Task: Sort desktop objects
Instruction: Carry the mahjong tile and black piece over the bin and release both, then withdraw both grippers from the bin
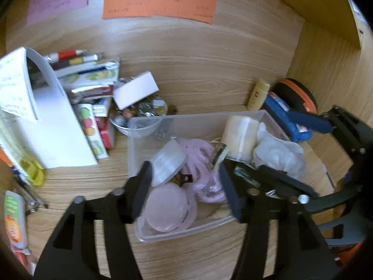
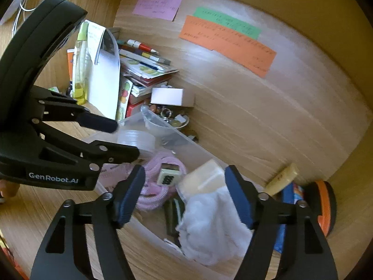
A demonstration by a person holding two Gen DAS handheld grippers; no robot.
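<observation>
Both grippers are seen spread wide, nothing clasped: left gripper (image 1: 186, 186) above the clear plastic bin (image 1: 149, 121), right gripper (image 2: 184, 193) over its white cloth (image 2: 214, 228). Pink coiled cord (image 2: 149, 198) and cream candle (image 1: 240, 135) lie inside the bin.

"GenRobot.AI" in white on the black left gripper (image 2: 127, 140), writing on coloured notes illegible

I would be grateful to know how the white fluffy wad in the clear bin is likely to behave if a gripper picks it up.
The white wad looks soft and crumpled, so it would probably squash between the pads and sag rather than hold shape. It seems light for its bulk. Lying loosely in the clear bin, it may snag neighbours.
</observation>
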